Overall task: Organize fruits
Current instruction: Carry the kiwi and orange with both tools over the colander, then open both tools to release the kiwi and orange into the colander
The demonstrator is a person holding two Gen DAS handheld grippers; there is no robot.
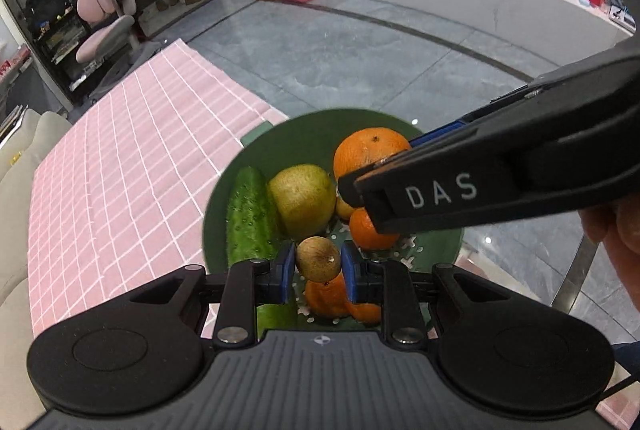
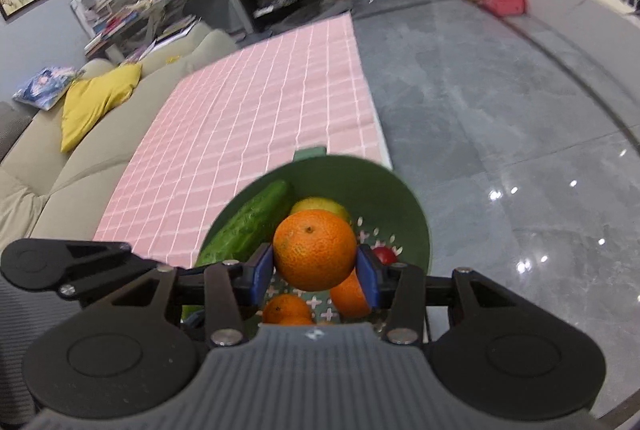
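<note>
Left gripper [image 1: 318, 266], angled down over the bowl [image 1: 304, 126], its jaws clenched on a small, round, brown, rough-skinned fruit [image 1: 319, 259]. Right gripper [image 2: 316, 272], likewise tilted, jaws grasping a dimpled orange [image 2: 315, 250]. Below: perforated green bowl holding a bumpy cucumber [image 1: 250, 220], a yellow-green pear [image 1: 303, 201] and more oranges. Beyond: pink checked cloth [image 2: 260, 110].

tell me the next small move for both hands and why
Probably carry both fruits out over the pink checked cloth and set them down: the left gripper holds a small brown fruit and the right gripper an orange, both above the green colander.
</note>
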